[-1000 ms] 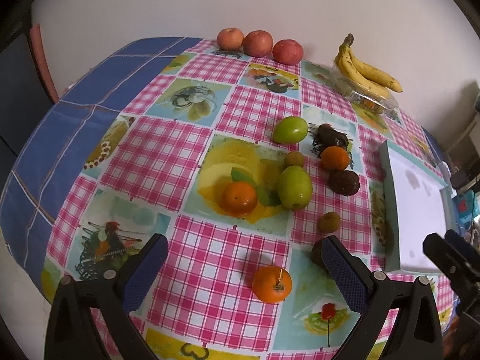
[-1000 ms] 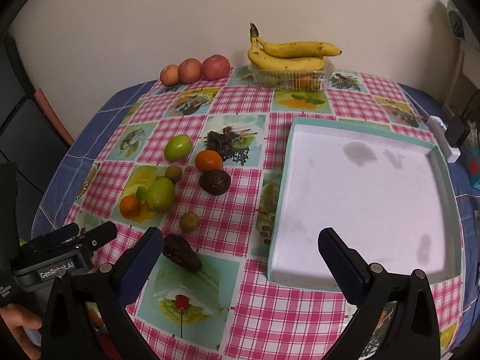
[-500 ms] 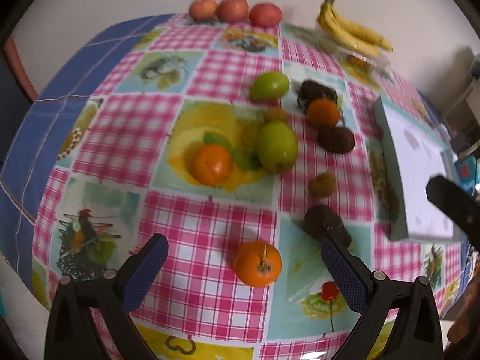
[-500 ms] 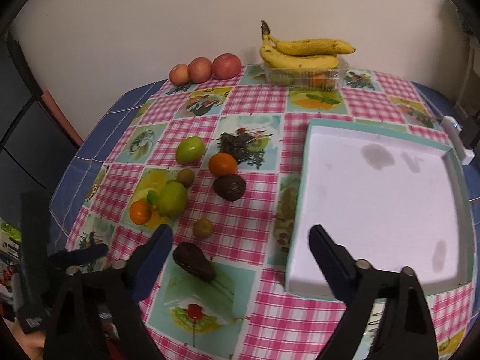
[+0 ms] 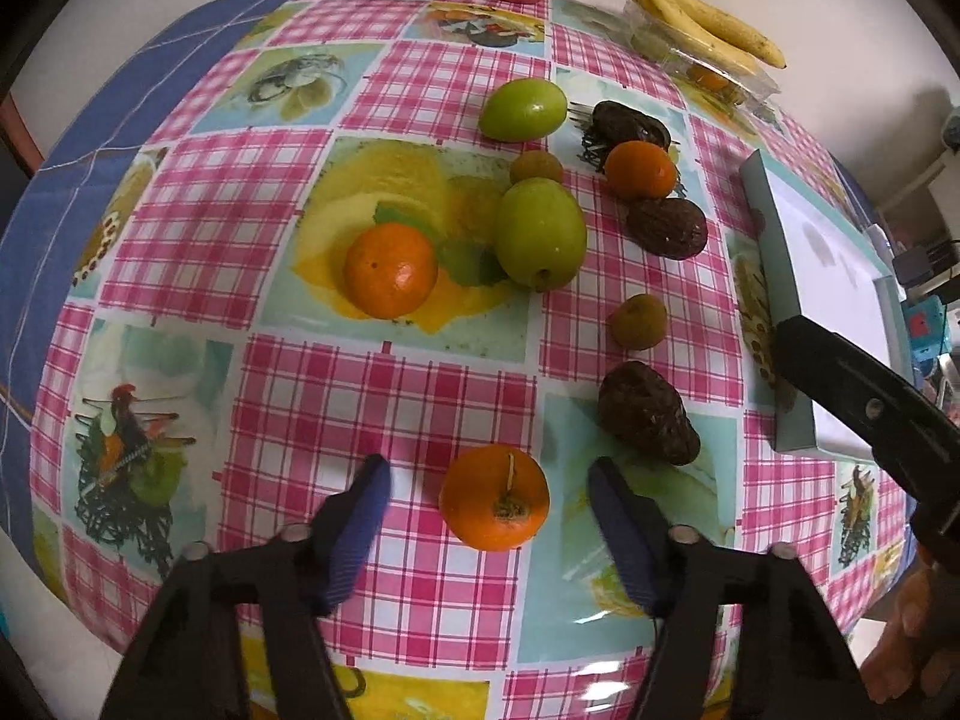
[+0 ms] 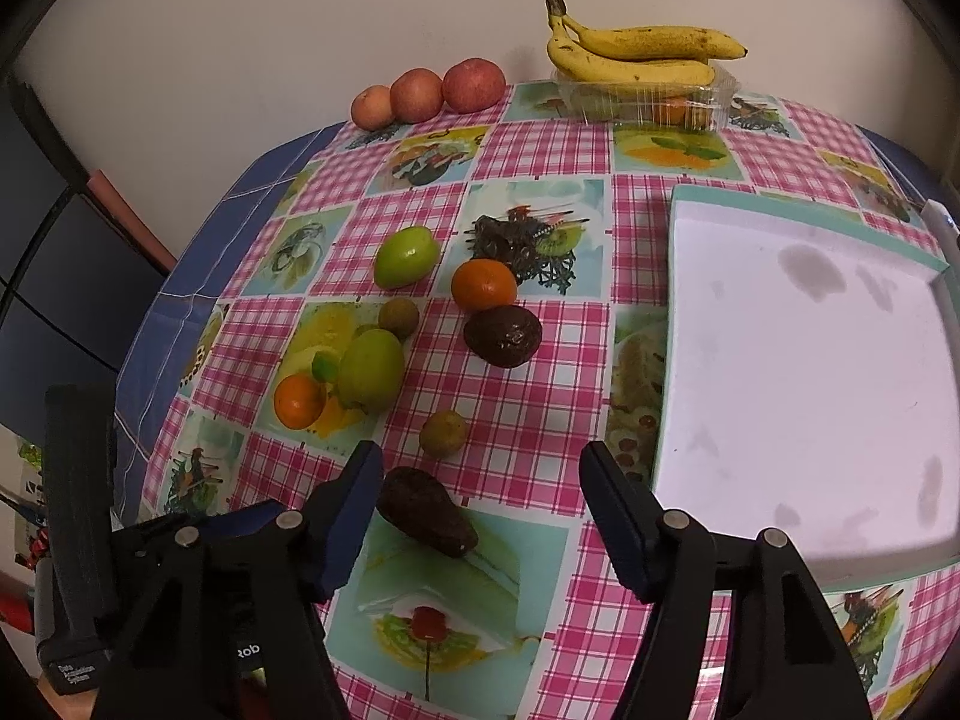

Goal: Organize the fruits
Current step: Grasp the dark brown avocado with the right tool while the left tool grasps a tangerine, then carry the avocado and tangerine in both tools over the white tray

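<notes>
A: Fruits scattered on counter (image 5: 384, 414) w/ checked cloth. Nearest: orange w/ stem (image 5: 494, 498), sitting btwn fingers of left hand-held gripper (image 5: 487, 489). Jaws spread, gaps both sides, no contact.

B: Right hand-held gripper (image 6: 480, 483)?

A: Also spread, holding nothing. Dark avocado (image 6: 427, 511) lies just beyond its left finger, on the cloth; can't tell if touching. Small brownish-green fruit (image 6: 443, 433) a bit farther.

B: Rest of the fruit?

A: Mid-counter: second orange (image 5: 390, 278) beside big green fruit (image 5: 540, 232), can't tell if touching. Farther: another green fruit (image 5: 522, 108), third orange (image 5: 639, 169), round dark fruit (image 5: 667, 227) just near of it. Small round fruit (image 5: 536, 167) btwn the two green ones.

B: Far edge?

A: Three reddish apples (image 6: 427, 93) in a row by the wall. Bananas (image 6: 636, 51) on top of clear plastic box (image 6: 654, 102), far right.

B: Tray?

A: White tray (image 6: 672, 324), teal rim, right side; a few grey stains inside.
</notes>
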A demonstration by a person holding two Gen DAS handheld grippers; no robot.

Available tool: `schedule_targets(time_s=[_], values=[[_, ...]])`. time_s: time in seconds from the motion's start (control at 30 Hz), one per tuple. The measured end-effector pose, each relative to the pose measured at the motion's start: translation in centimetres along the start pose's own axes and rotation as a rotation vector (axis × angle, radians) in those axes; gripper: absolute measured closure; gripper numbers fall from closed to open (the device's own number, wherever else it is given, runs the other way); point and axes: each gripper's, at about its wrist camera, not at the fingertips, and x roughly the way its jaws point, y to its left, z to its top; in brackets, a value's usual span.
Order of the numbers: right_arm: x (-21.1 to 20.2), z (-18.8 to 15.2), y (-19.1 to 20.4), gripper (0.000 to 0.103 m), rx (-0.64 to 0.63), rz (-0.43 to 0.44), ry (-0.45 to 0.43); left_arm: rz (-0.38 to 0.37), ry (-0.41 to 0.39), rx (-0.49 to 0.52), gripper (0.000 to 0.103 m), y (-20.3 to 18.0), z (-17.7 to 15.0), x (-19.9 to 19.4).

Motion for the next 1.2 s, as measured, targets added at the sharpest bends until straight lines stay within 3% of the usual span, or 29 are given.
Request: schedule_targets(time_s=[0.23, 0.4, 0.63, 0.77, 0.87, 1.07, 1.2], values=[[1.0, 0.0, 0.5, 0.034, 0.011, 0.006, 0.022, -0.017, 0.006, -0.006, 0.063, 0.2, -0.1, 0.1], [2.0, -0.2, 1.3, 0.034, 0.012, 0.010, 0.051, 0.000, -0.009, -0.058, 0.064, 1.7, 0.0, -0.2], [3.8, -0.8, 2.2, 0.034, 0.013, 0.008, 0.113, 0.085, -0.067, -0.189, 0.064, 5.7, 0.4, -1.3], [4.6, -1.1, 2.5, 0.039, 0.019, 0.012, 0.143, 0.091, -0.088, -0.236, 0.064, 7.2, 0.3, -1.7], [5.2, -1.5, 2.6, 0.040, 0.025, 0.013, 0.167, 0.089, -0.085, -0.244, 0.064, 7.5, 0.2, -1.8], [5.9, -2.1, 2.8, 0.052, 0.028, 0.001, 0.193, 0.088, -0.077, -0.231, 0.064, 7.1, 0.2, -1.6], [5.7, -2.3, 2.8, 0.052, 0.019, -0.004, 0.195, 0.086, -0.072, -0.232, 0.064, 7.1, 0.5, -1.4]])
